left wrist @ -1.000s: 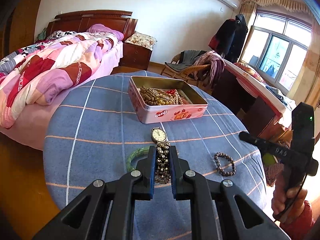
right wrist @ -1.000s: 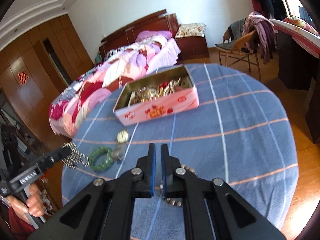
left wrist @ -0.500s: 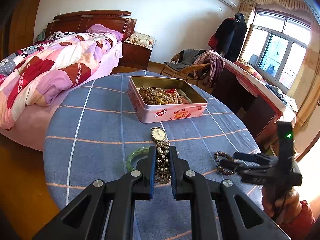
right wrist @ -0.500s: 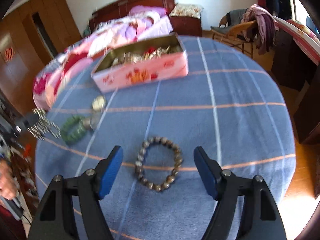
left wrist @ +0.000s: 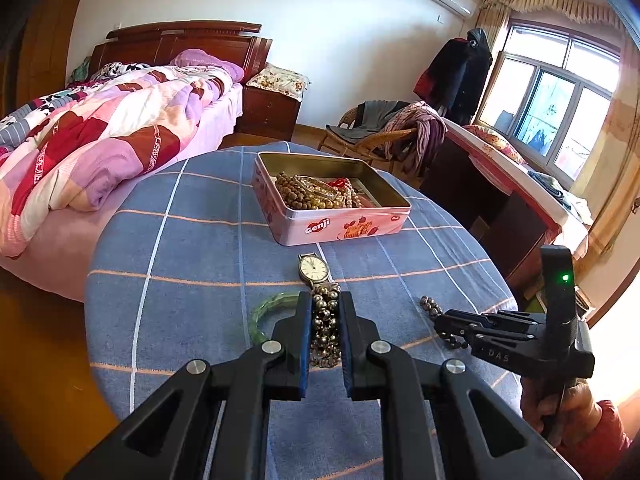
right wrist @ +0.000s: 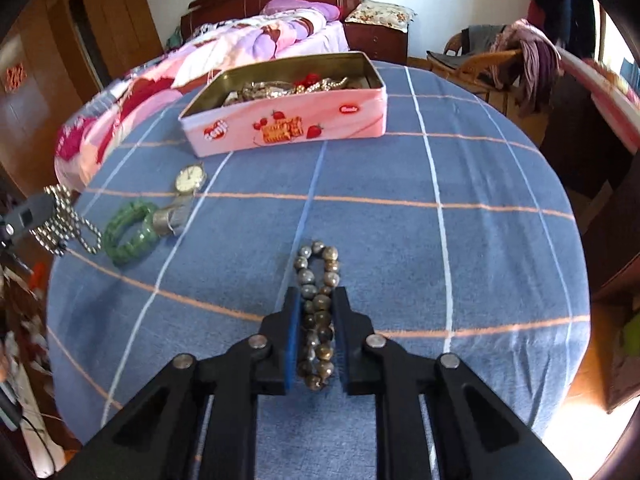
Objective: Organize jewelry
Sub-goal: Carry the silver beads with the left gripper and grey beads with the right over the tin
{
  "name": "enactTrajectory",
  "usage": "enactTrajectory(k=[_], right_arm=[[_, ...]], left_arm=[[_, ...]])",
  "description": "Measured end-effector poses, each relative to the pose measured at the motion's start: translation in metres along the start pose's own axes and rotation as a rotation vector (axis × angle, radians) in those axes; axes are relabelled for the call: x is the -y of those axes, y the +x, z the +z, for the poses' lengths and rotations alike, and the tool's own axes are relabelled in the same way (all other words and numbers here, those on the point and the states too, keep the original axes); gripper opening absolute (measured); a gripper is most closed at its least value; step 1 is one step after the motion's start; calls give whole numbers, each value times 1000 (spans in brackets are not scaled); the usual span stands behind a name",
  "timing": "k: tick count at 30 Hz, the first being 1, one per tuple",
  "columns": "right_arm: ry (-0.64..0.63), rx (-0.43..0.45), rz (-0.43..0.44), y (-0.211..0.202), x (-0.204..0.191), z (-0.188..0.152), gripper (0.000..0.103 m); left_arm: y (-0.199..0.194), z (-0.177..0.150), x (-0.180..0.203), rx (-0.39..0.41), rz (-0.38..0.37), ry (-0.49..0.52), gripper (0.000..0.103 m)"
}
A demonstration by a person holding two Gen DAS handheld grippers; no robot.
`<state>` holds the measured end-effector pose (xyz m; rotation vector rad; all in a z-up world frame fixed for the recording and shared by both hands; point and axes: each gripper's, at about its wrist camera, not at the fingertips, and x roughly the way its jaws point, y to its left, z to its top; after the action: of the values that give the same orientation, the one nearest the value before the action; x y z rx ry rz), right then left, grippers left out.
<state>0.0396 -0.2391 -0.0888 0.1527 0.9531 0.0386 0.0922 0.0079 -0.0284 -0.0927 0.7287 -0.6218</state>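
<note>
A pink tin box [left wrist: 340,224] [right wrist: 288,124] holding several bead strings stands at the far middle of the round table. My left gripper [left wrist: 325,312] is shut on a silver bead necklace [left wrist: 326,328], which also shows at the left edge of the right wrist view [right wrist: 64,220]. My right gripper [right wrist: 316,300] is shut on a dark bead bracelet [right wrist: 318,304], squeezing it into a narrow loop on the cloth; it also shows in the left wrist view [left wrist: 434,308]. A wristwatch [left wrist: 314,270] [right wrist: 190,178] and a green bangle [left wrist: 268,312] [right wrist: 130,232] lie on the table.
The table has a blue checked cloth [left wrist: 192,264]. A bed [left wrist: 100,132] stands to the left behind it. A wicker chair with clothes [left wrist: 384,132] and a dark desk [left wrist: 500,200] stand to the right.
My right gripper has come down over the dark bead bracelet and shut on it, after opening wide half a second ago. My left gripper still holds the silver necklace in place.
</note>
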Motion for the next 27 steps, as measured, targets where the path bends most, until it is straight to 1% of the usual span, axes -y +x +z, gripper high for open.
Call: enactTrajectory(k=[3, 7, 12, 20, 27], right_arm=[[11, 36, 12, -8, -2, 5, 13], [13, 47, 5, -9, -3, 8, 13], [37, 65, 24, -12, 1, 10, 13], [6, 166, 28, -40, -7, 28, 13], [-35, 254, 40, -58, -20, 57, 13]], left_arm=[[0, 0, 0, -1, 0, -1, 12], [1, -1, 1, -6, -1, -1, 12], [2, -1, 1, -6, 0, -4, 12], [3, 1, 3, 0, -6, -2, 12], [5, 17, 19, 37, -21, 33, 12]])
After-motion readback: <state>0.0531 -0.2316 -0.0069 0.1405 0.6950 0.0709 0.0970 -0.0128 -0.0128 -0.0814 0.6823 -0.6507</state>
